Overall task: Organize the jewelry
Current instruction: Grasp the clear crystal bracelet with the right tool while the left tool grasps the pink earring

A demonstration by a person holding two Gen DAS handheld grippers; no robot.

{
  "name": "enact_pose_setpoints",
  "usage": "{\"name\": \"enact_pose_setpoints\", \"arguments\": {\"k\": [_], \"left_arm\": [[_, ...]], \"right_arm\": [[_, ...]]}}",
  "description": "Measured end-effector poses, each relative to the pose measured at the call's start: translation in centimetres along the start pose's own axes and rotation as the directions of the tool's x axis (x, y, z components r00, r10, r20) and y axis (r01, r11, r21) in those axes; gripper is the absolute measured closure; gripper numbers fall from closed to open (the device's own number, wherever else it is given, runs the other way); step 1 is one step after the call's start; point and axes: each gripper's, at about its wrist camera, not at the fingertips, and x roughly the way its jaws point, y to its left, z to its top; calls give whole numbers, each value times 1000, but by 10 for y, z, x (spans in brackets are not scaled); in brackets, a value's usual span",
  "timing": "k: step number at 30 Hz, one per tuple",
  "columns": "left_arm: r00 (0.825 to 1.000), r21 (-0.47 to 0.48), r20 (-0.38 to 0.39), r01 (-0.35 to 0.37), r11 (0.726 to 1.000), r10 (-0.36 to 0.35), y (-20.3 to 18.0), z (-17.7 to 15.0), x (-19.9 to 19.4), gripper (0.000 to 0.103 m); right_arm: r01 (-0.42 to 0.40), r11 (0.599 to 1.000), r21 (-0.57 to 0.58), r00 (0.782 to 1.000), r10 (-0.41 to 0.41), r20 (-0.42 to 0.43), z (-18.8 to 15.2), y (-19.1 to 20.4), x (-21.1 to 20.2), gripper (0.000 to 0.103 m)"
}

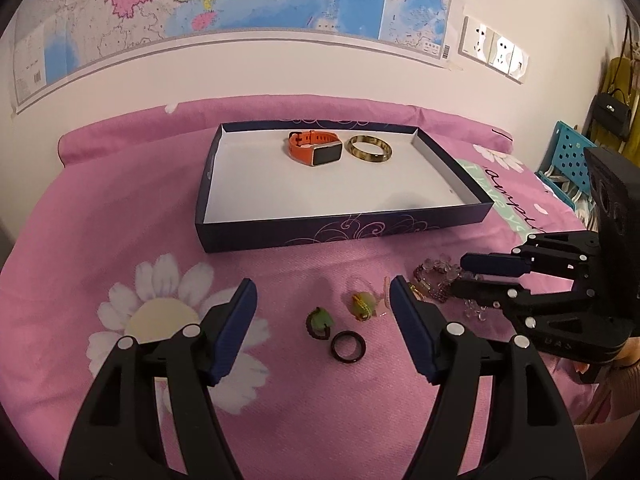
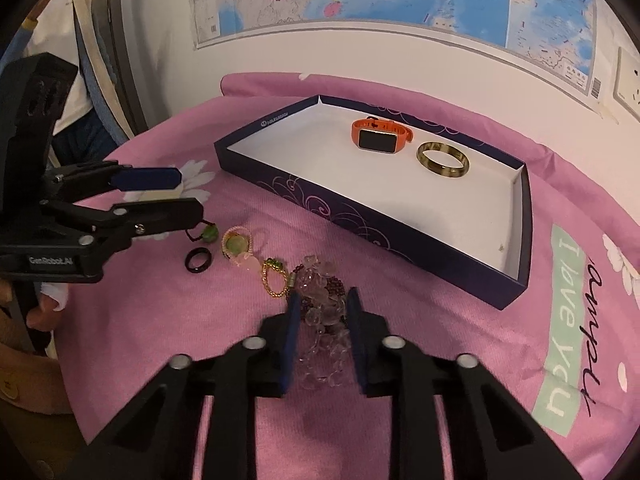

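Spread wide apart over the pink bedsheet [image 1: 280,420]: left gripper [image 1: 323,304], holding nothing, with a black ring [image 1: 348,346], a green bead ring [image 1: 320,322] and a green-and-yellow bead ring [image 1: 364,306] lying loose between its fingers. Partly closed: right gripper [image 2: 322,304], fingers straddling a clear and purple bead bracelet [image 2: 322,320] on the sheet; cannot tell whether the pads actually touch the beads. Just left of that bracelet, a gold bead loop [image 2: 274,280]. Farther back on the bed, a shallow dark blue box [image 1: 344,228] with white lining. Inside, near the far wall: orange watch [image 1: 314,148] and, just beside it, a gold bangle [image 1: 369,149], not touching. On the wall behind, a map [image 1: 240,8].
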Motion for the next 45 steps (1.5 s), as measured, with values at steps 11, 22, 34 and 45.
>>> {"name": "enact_pose_setpoints", "arguments": {"k": [11,22,34,45], "left_arm": [[1000,4,-1,5,1000,-5,-1,-2,-2,35],[1000,31,1,22,999,-22,-6,-9,-8,35],[999,53,-18,28,998,-27,-6,-19,-9,35],[999,106,-26,34,994,-31,-15,-22,-7,39]], "right_arm": [[-61,996,66,997,58,47,3,-15,-17,96],[-180,977,116,976,162,148,13,-18,-49,96],[-240,961,141,965,220,139,-1,-17,-59,96],[-163,964,213,987,162,18,-36,-32,-37,83]]}}
